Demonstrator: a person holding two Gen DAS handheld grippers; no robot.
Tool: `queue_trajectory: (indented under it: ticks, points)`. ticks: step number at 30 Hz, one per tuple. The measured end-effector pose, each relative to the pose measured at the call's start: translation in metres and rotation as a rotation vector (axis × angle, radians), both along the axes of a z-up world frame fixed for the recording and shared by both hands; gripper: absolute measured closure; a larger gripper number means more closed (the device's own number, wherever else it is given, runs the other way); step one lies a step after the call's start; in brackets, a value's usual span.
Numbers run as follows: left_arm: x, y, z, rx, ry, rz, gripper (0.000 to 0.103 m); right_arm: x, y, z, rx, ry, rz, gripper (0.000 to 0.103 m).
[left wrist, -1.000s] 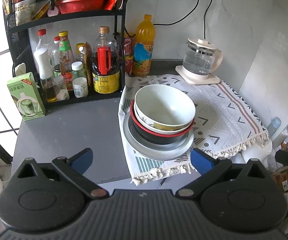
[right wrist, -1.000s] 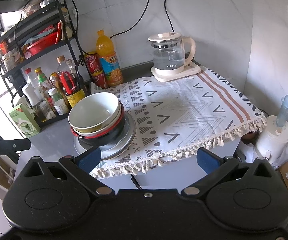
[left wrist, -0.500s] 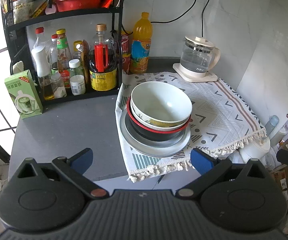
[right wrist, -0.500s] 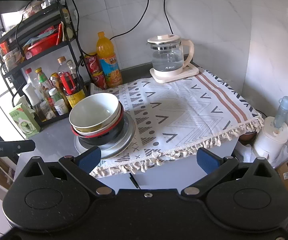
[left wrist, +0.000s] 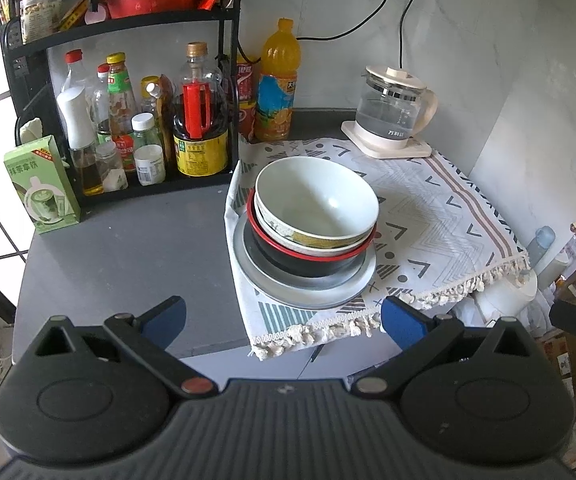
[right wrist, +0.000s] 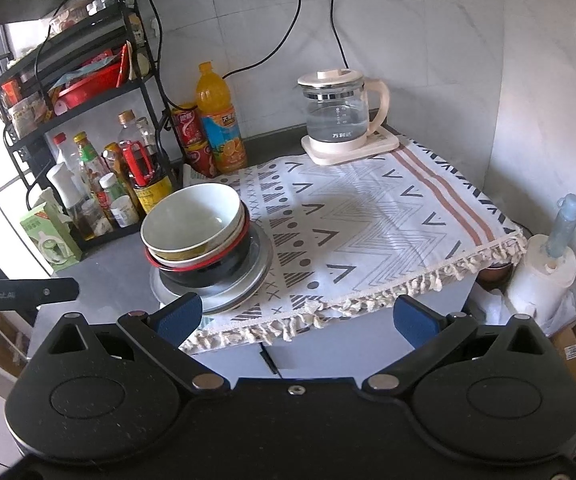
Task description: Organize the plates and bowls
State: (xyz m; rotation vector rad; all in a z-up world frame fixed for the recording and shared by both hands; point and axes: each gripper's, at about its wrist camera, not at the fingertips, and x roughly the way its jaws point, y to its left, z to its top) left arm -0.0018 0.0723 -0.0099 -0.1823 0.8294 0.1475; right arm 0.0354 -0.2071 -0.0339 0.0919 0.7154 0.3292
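A grey counter [left wrist: 120, 248] fills the scene, its right part covered by a patterned cloth [left wrist: 440, 216]. A black rack [left wrist: 128, 28] of bottles stands far left, a glass kettle [right wrist: 338, 114] far right. On the cloth's left edge a plate [left wrist: 308, 292] holds stacked bowls [left wrist: 316, 204]. The left gripper [left wrist: 284, 316] and right gripper [right wrist: 296, 314] hover near, fingers spread wide, grasping nothing.

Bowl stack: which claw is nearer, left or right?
Left, marginally. Left claw hangs open squarely before the bowl stack; right claw, also open, sits back, with the stack off its left finger.
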Motion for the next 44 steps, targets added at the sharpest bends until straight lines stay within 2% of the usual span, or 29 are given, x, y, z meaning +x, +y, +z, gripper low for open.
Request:
queue_trajectory:
  ticks: [44]
  points:
    - [0.013, -0.013, -0.008, -0.007, -0.006, -0.048, 0.000, 0.012, 0.001, 0.000, -0.027, 0.001, 0.007, 0.000]
